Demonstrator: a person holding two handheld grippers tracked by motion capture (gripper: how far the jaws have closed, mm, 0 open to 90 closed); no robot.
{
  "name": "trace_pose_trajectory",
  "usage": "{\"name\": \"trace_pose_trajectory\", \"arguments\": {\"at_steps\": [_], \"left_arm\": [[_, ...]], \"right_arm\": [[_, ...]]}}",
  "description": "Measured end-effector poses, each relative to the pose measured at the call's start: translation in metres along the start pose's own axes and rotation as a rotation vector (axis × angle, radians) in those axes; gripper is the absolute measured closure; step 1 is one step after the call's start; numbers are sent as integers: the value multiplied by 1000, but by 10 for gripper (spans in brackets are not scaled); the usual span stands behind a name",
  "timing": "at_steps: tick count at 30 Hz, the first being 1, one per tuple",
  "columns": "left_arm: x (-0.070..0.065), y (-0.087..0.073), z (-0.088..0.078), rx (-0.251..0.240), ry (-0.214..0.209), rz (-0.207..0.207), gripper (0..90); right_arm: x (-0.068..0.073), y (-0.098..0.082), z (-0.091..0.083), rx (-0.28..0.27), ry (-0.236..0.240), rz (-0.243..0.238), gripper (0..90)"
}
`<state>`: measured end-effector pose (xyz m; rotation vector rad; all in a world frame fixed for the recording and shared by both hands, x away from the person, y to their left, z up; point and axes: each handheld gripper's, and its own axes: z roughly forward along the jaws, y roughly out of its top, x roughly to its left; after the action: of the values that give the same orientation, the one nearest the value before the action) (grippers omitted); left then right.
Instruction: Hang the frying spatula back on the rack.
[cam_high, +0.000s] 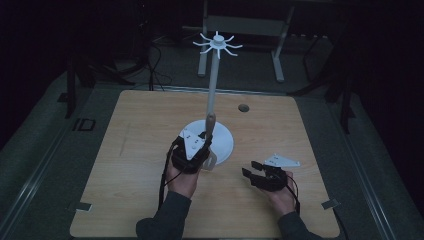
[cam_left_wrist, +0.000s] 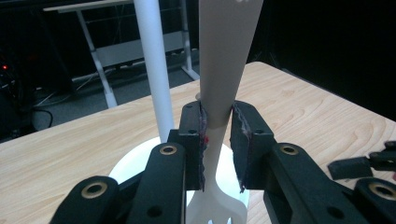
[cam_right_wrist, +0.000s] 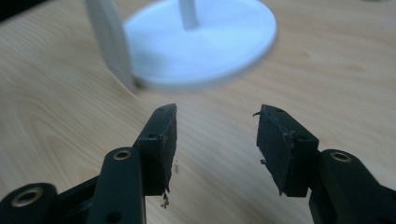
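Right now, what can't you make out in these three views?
- Spatula: wide end cut off by the top edge in the left gripper view; slotted end cut off at the bottom, part hidden by the left gripper.
- Stand: hooks too small and dim in the high view.
- Stand base, right gripper view: blurred.

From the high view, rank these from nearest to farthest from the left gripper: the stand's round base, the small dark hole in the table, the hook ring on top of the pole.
1. Round base: right beside the left gripper, just to its right.
2. Dark hole: farther back on the table, right of the pole.
3. Hook ring: highest, at the pole's top.
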<state>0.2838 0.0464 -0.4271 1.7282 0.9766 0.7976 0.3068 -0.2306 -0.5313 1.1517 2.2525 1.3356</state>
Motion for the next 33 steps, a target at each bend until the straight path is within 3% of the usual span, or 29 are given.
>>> {"name": "trace_pose_trajectory", "arguments": {"at_steps": [3, 8, 12, 17, 23, 28, 33], "left_arm": [[-3, 1, 0, -2, -6, 2, 753], [-7, 3, 1, 0, -17, 12, 753], [-8, 3, 0, 1, -22, 12, 753], [-8, 3, 0, -1, -30, 10, 753], [-10, 3, 1, -5, -35, 5, 752], [-10, 3, 1, -9, -34, 1, 752], [-10, 4, 2, -9, -42, 3, 749]], "right_arm": [[10, 14, 6, -41, 46, -24, 477], [34, 39, 22, -109, 112, -111, 477], [48, 57, 34, -152, 117, -180, 485], [55, 70, 50, -160, 147, -214, 524], [63, 78, 59, -174, 131, -247, 612], [65, 79, 59, -179, 121, -258, 769], [67, 80, 57, -187, 99, -278, 792]]}}
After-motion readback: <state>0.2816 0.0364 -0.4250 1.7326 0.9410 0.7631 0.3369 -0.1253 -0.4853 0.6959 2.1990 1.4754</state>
